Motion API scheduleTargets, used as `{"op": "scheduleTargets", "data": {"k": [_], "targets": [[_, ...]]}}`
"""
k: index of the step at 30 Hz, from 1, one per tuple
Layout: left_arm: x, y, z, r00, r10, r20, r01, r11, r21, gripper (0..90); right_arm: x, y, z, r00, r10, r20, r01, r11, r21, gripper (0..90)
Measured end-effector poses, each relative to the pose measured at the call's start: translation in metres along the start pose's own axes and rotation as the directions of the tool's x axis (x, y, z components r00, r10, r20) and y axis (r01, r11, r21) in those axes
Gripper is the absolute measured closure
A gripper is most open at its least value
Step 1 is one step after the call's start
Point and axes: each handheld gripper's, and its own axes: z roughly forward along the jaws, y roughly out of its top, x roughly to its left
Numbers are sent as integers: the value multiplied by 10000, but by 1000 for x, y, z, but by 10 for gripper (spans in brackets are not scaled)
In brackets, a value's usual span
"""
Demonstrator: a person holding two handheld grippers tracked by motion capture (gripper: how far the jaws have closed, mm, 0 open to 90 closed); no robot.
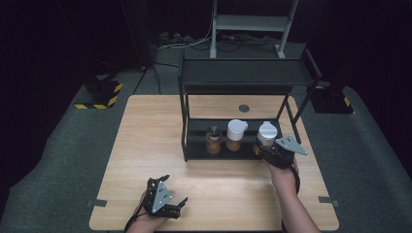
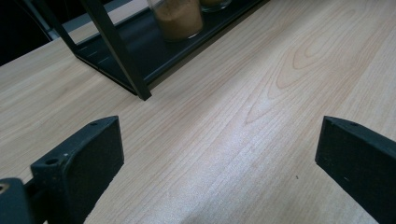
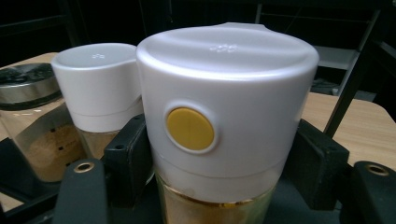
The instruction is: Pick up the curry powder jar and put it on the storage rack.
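Three spice jars stand on the lower shelf of a black rack [image 1: 243, 73]: a dark-lidded jar [image 1: 213, 140], a white-lidded jar [image 1: 236, 135] and a second white-lidded jar [image 1: 266, 133] at the right end. My right gripper [image 1: 265, 150] is shut on that right jar. In the right gripper view this jar [image 3: 224, 107] has a yellow button on its white lid and brown-gold contents, and both pads [image 3: 128, 158] press its sides just under the lid. My left gripper [image 1: 177, 206] rests open near the table's front edge, with bare wood between its jaws [image 2: 219, 154].
The rack's front left post [image 2: 121, 60] and a jar of brown powder [image 2: 177, 18] lie ahead of the left gripper. The wooden table [image 1: 145, 145] is bare left of the rack and in front of it. Dark floor and stands surround the table.
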Motion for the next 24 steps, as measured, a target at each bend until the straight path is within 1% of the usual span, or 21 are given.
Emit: {"op": "scheduleTargets", "data": {"k": [9,17,24], "targets": [[0,0,0,10000,34,20,-34,10000,-6,14,-2,0,11,10000,-4,71,4,10000,43,303],[0,0,0,10000,45,17,-45,10000,-12,14,-3,0,16,9999,54,121,-55,9999,92,303],[0,0,0,10000,36,25,-36,10000,-27,14,-2,1,22,9999,-8,160,5,9998,188,302]]}}
